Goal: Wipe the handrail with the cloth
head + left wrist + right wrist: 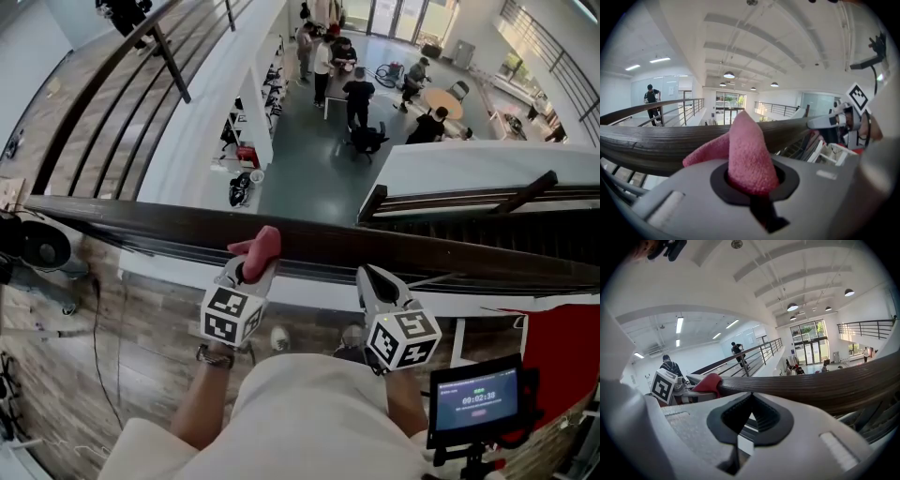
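Observation:
A dark wooden handrail [450,251] crosses the head view from left to right. My left gripper [249,269] is shut on a pink cloth [262,246], whose free end lies on the rail's near side. In the left gripper view the pink cloth [746,154] sticks up from the shut jaws in front of the handrail [656,140]. My right gripper [368,275] sits just below the rail to the right, shut and holding nothing. The right gripper view shows its own jaws [750,401] closed beneath the handrail [825,385], with the pink cloth [708,382] further left along it.
Beyond the rail is a drop to a lower floor with several people [357,94]. A small screen on a stand [474,399] and a red panel [564,347] are at the lower right. A black fan [37,246] stands at the left. Another railing [103,84] runs away at upper left.

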A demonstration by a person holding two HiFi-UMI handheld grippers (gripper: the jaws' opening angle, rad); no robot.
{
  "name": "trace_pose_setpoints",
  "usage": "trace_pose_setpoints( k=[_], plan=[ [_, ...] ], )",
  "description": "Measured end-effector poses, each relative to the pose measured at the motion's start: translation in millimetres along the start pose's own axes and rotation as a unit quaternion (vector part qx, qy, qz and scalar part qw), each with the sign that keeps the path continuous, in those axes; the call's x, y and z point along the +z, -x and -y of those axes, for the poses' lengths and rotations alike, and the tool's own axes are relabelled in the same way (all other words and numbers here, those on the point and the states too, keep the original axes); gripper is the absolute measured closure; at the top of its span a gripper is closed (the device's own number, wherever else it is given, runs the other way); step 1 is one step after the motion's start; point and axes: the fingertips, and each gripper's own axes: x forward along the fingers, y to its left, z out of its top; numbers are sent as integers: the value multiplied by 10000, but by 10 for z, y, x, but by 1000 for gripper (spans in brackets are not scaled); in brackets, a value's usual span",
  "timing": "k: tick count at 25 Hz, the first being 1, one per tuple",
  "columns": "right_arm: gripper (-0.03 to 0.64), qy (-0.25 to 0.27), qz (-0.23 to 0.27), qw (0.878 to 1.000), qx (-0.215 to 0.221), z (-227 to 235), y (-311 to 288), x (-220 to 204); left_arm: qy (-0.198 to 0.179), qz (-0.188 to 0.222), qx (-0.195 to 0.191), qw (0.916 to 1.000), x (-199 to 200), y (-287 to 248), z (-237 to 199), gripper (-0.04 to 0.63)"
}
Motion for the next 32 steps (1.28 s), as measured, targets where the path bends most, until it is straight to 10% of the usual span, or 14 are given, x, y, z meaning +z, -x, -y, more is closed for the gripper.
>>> trace_pose_setpoints(
  k=[32],
  plan=[
    [614,506,-132,9959,744,262,3,56,166,-84,-163,9997,126,-402,631,560]
  ],
)
